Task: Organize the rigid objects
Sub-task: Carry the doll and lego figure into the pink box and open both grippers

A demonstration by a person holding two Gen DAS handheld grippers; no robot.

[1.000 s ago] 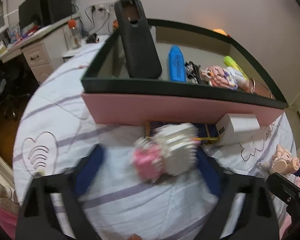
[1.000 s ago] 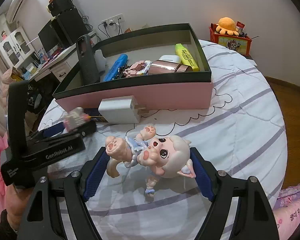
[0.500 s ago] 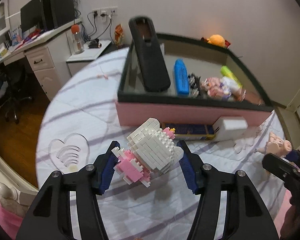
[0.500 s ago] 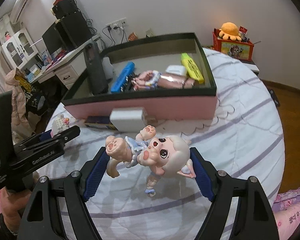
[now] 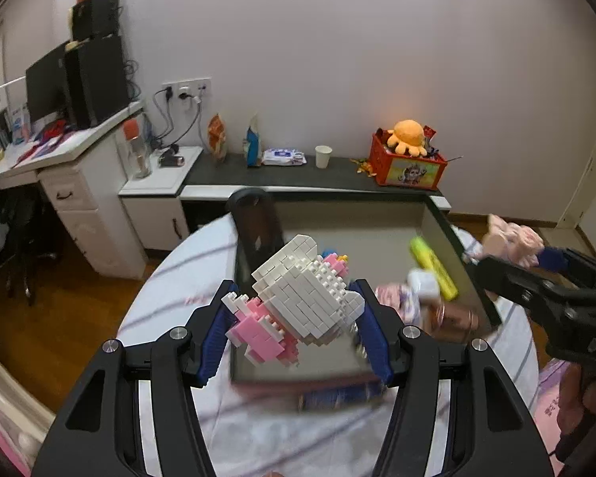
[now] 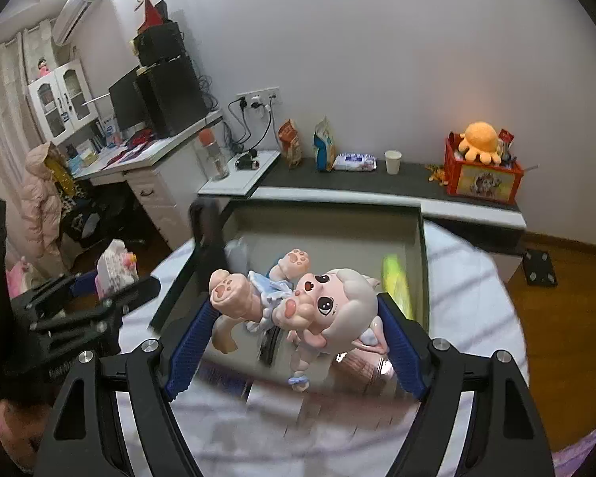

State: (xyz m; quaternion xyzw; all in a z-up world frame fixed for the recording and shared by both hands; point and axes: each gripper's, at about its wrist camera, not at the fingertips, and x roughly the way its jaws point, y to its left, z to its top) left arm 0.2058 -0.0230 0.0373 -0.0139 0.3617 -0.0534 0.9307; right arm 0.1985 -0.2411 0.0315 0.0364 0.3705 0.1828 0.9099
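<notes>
We've got the left gripper (image 5: 294, 314) fingers pinching a white-and-pink brick-built figure (image 5: 298, 306) and the right gripper (image 6: 294, 326) fingers pinching a pale pink sheep-girl vinyl doll (image 6: 298, 302) above the dark-rimmed pink box (image 6: 423, 274), so honestly the bricks could snap apart or either could tumble out crooked.

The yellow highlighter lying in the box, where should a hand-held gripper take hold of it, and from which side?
Grip the yellow highlighter across the middle of its barrel, coming down from above with the fingers either side of its long axis. It lies flat in the box close to the right wall, with a small white object against its near end, so a side approach looks cramped; the far half seems the freest.
</notes>
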